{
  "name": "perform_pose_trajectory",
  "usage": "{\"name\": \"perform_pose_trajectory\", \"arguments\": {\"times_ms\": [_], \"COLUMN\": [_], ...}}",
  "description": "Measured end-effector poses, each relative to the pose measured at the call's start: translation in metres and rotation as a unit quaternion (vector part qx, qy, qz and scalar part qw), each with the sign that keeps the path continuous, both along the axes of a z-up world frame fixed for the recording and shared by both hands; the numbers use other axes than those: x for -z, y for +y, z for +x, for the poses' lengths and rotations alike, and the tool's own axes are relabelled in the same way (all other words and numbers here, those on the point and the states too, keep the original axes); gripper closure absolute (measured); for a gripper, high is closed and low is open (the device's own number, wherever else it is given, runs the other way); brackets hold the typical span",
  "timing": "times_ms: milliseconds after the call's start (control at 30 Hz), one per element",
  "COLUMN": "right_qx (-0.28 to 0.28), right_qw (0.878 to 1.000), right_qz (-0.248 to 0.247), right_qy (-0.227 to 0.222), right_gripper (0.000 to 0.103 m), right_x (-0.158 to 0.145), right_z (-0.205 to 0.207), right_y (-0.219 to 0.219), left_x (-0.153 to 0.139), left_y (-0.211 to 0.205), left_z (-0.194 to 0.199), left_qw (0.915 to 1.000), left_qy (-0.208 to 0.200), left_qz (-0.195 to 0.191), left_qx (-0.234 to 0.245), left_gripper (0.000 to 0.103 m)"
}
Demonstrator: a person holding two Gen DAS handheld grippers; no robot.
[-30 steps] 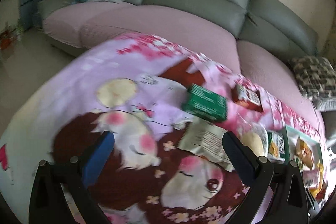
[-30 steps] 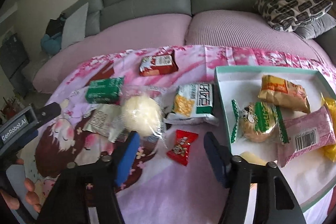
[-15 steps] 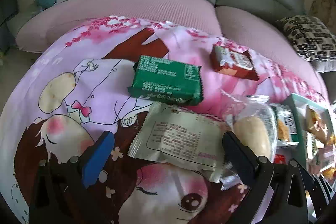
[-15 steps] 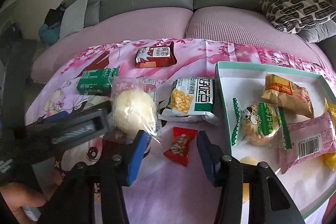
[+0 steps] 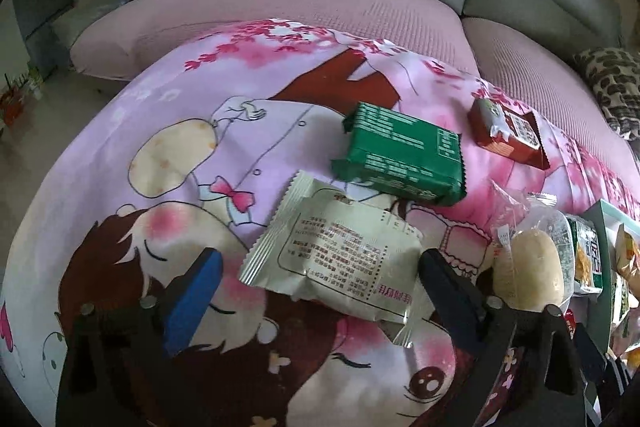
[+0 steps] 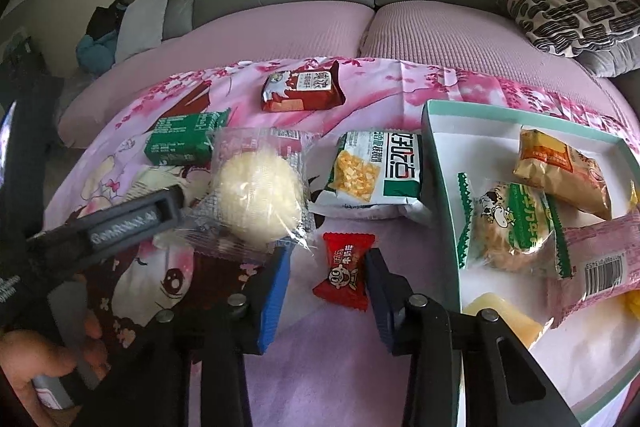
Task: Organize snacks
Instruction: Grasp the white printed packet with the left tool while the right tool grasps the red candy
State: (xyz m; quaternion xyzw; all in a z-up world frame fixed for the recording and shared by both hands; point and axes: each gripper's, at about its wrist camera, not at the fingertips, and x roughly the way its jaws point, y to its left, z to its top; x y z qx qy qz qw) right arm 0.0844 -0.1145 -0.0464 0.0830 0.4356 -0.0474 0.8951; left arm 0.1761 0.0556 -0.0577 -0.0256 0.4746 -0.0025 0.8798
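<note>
Left wrist view: your left gripper is spread wide and just closing, straddling the pale, flat, crinkly foil packet on the pink cartoon-print cloth. Neither pad looks to touch it. The packet is probably light and slippery, with something soft inside; take it across the padded middle, not by the thin sealed edges.

Right wrist view: your right gripper is closing around the small red wrapped candy, pads near but not clearly pressing. It is likely light and firm; pinch its body, not the twisted ends. The white, green-rimmed tray lies just beside it.
</note>
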Motion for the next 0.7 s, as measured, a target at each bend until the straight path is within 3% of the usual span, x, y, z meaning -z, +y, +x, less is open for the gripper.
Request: {"name": "perform_pose_trajectory", "arguments": {"times_ms": [133, 200, 333, 400, 633, 700], "right_qx": [0.006, 0.006, 0.011, 0.012, 0.006, 0.006], "right_qw": [1.000, 1.000, 1.000, 1.000, 1.000, 0.999], "right_qz": [-0.007, -0.015, -0.026, -0.026, -0.030, -0.033], "right_qy": [0.005, 0.008, 0.012, 0.011, 0.001, -0.004], "right_gripper": [0.071, 0.073, 0.078, 0.080, 0.082, 0.082], "right_x": [0.002, 0.002, 0.003, 0.003, -0.003, -0.008], "right_z": [0.000, 0.000, 0.000, 0.000, -0.002, -0.004], "right_y": [-0.002, -0.002, -0.003, -0.004, -0.003, -0.003], "left_x": [0.000, -0.001, -0.004, -0.005, -0.014, -0.020], "left_y": [0.000, -0.003, -0.008, -0.008, -0.004, -0.002], "left_z": [-0.001, -0.001, -0.002, -0.003, -0.008, -0.012], "left_qw": [1.0000, 0.9999, 0.9998, 0.9997, 0.9996, 0.9995], "left_qy": [0.000, -0.001, -0.002, -0.004, -0.012, -0.019], "left_qz": [0.001, -0.003, 0.004, -0.006, -0.011, -0.015], "left_qx": [0.003, 0.012, 0.022, 0.025, 0.022, 0.021], "left_gripper": [0.009, 0.024, 0.033, 0.047, 0.049, 0.054]}}
